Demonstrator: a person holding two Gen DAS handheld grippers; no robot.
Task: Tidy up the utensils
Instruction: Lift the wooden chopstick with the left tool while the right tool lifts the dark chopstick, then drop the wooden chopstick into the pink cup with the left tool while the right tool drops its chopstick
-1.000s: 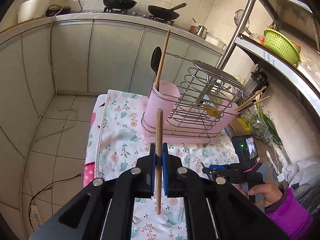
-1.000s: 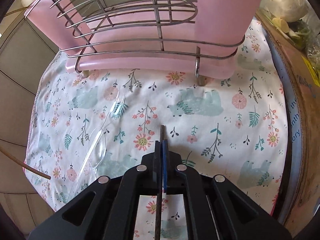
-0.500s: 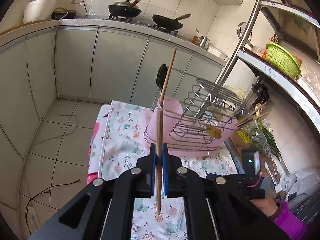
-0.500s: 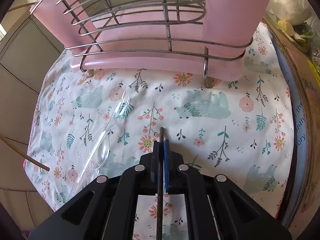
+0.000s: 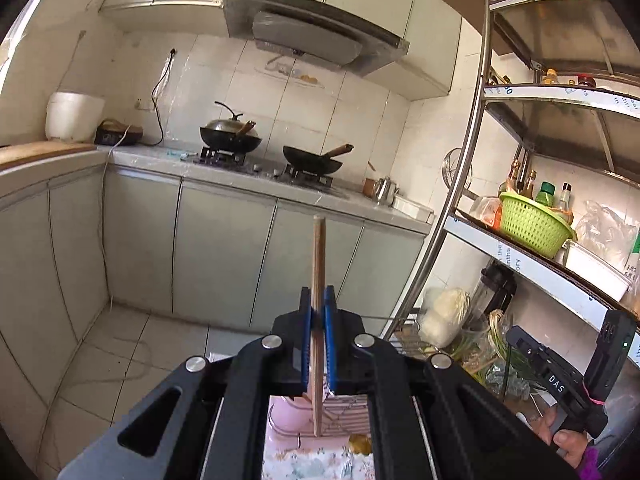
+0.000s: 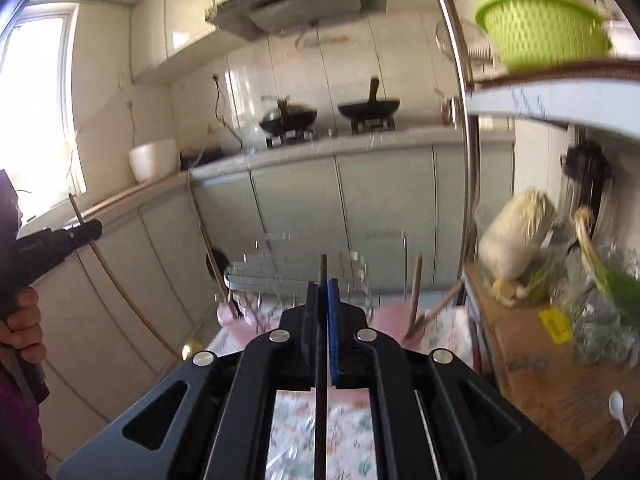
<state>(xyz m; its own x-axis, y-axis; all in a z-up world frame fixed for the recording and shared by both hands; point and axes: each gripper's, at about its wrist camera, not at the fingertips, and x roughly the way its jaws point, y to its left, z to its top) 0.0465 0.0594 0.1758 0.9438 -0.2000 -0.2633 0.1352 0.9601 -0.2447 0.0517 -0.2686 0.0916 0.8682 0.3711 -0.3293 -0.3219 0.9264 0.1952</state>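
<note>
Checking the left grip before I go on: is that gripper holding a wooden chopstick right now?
Yes, the left gripper is shut on a wooden chopstick that stands upright between its blue pads.

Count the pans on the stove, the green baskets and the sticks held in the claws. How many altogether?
Pans: 2
Green basket: 1
Sticks: 2, a wooden stick in the left claw and a dark stick in the right claw
Total: 5

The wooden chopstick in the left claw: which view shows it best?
The left wrist view: the wooden chopstick stands sharp and upright in the left claw. The right wrist view shows it thin and blurred at the left edge.
</note>
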